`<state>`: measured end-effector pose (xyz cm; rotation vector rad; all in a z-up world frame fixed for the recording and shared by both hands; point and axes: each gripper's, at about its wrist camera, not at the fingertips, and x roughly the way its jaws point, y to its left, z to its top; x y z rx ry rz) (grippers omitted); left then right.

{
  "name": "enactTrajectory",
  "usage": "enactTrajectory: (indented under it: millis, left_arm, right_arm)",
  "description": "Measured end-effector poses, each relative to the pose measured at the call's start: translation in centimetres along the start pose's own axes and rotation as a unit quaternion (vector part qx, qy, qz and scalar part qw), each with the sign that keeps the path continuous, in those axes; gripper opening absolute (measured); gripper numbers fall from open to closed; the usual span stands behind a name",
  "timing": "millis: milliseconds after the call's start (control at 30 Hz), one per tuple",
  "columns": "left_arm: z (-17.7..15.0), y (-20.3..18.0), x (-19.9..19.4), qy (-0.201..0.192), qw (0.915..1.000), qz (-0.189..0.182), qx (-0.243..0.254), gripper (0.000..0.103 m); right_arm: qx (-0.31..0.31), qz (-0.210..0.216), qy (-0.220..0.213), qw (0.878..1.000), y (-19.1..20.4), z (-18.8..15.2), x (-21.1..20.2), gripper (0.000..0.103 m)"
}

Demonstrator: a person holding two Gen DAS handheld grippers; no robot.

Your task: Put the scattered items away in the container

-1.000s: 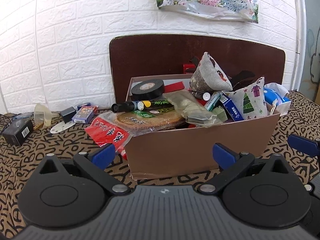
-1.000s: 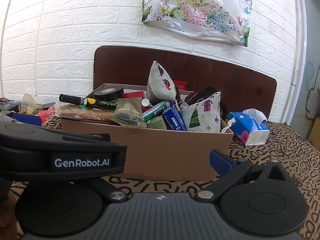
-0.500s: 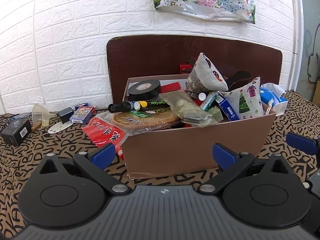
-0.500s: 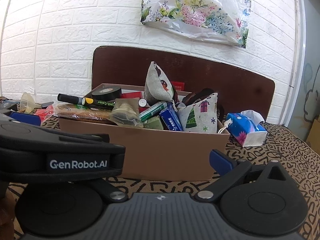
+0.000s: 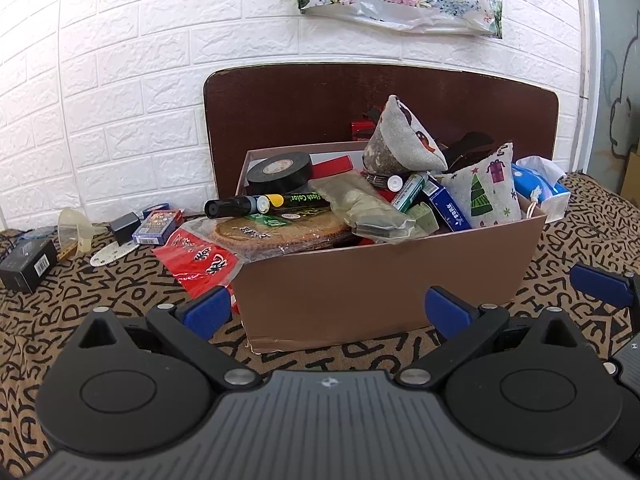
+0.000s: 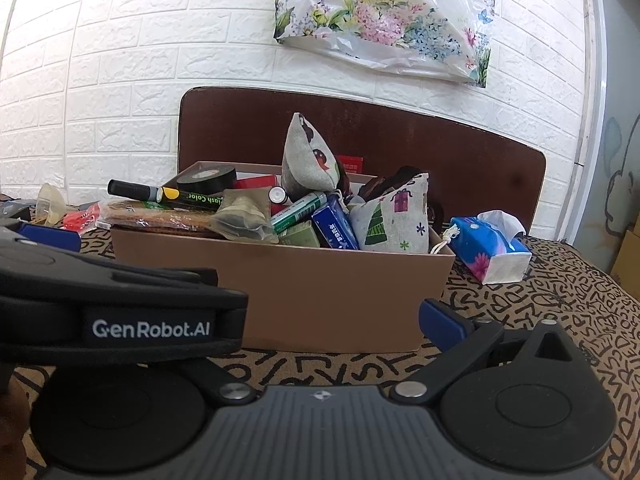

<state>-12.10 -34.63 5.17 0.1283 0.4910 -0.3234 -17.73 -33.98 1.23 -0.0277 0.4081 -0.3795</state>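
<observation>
Both sets of tongs hang low in front of the brown cardboard box (image 5: 384, 280), and neither one has anything in it. The left tongs (image 5: 326, 310) are spread wide, blue fingertips (image 5: 206, 312) apart with only the box wall showing between them. The right tongs (image 6: 340, 320) are released too; one blue tip shows clearly, while the other side is hidden behind the left unit's black housing.

The box sits on the patterned bench (image 5: 100, 292) towards its back edge, against a dark brown board (image 5: 304, 120), and it is heaped well above the rim. At its left end a roll of black tape (image 5: 280, 168) lies on top, with a black marker (image 5: 264, 203) poking out past the left wall, over a wrapped flat cake (image 5: 276, 232). A red packet (image 5: 200, 260) spills over the left corner and down onto the bench. A grey pouch (image 5: 404, 144) stands tallest in the middle, with a Christmas-tree sachet (image 5: 486, 188) at the right end.

Loose on the bench, left of the box: a card pack (image 5: 158, 222), a small black cube (image 5: 125, 226), a white disc (image 5: 114, 252), a clear funnel (image 5: 76, 228) and a black carton (image 5: 28, 266) nearest the left edge. On the right, just beside the box, sits a blue tissue pack (image 6: 490, 250).
</observation>
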Motion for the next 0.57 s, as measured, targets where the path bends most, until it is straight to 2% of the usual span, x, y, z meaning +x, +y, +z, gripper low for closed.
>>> enactTrajectory:
  millis: [200, 567]
  left_arm:
    - [-0.05, -0.13, -0.54, -0.021, 0.9997, 0.008, -0.012, 0.103]
    - [0.57, 0.14, 0.37, 0.012, 0.9993, 0.025, -0.026, 0.103]
  right_arm:
    - [-0.005, 0.005, 0.003, 1.000, 0.39, -0.13, 0.20, 0.103]
    - [-0.007, 0.001, 0.003, 1.000, 0.35, -0.08, 0.14, 0.103]
